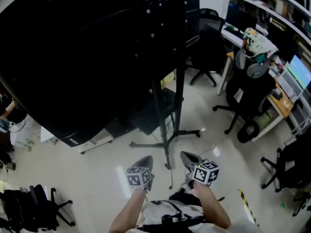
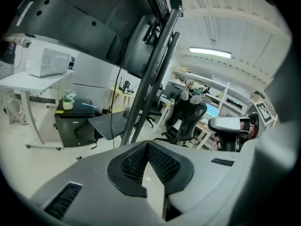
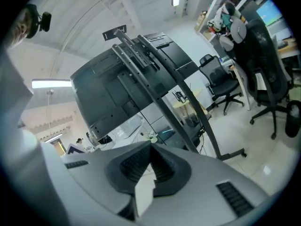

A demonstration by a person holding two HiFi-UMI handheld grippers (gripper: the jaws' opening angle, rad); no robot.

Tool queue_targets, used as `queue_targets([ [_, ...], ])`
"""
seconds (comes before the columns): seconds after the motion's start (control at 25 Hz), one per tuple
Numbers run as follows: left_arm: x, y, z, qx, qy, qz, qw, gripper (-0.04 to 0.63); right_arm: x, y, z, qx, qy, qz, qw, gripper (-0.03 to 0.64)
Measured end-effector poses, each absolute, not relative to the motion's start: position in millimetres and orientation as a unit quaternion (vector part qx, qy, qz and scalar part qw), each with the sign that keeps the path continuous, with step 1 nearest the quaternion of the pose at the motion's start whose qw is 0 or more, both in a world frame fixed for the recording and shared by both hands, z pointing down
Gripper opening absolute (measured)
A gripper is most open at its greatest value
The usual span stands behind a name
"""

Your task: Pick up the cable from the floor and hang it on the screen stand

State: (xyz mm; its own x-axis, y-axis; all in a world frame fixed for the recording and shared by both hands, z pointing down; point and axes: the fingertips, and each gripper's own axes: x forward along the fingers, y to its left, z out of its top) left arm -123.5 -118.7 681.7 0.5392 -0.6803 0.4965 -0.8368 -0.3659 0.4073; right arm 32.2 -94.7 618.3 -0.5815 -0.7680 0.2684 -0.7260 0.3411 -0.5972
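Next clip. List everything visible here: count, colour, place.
Large flat screen: one, black, upper left, back facing us.
Metal screen stand: one, black, centre, on pale floor.
Thin cable: seemingly one, dark, floor by stand's foot.
Swivel office chairs: several, black, mostly right.
Microwave oven: one, white, on white table.
Low cabinet: one, black, beside table.
Left gripper, right gripper: grey, bottom centre, both shut, empty.

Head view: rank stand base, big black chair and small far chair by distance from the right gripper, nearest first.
1. Stand base: on the floor just ahead and left of the right gripper.
2. Big black chair: off to the right.
3. Small chair: at the back, beyond the stand.
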Motion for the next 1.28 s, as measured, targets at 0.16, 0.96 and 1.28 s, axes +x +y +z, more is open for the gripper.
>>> queue_targets([
  [0.16, -115, -143, 698, 0.803, -0.483, 0.13, 0.324, 0.002, 44, -112, 616, -0.432, 0.839, -0.33, 0.021, 0.005],
  [0.96, -129, -258, 812, 0.764, -0.5, 0.212, 0.349, 0.052, 34, -204, 671, -0.42, 0.827, -0.373, -0.022, 0.01],
  [1.28, -141, -307, 855, 0.759, -0.496, 0.249, 0.341, 0.129, 16, -228, 700, -0.428, 0.815, -0.389, -0.033, 0.015],
])
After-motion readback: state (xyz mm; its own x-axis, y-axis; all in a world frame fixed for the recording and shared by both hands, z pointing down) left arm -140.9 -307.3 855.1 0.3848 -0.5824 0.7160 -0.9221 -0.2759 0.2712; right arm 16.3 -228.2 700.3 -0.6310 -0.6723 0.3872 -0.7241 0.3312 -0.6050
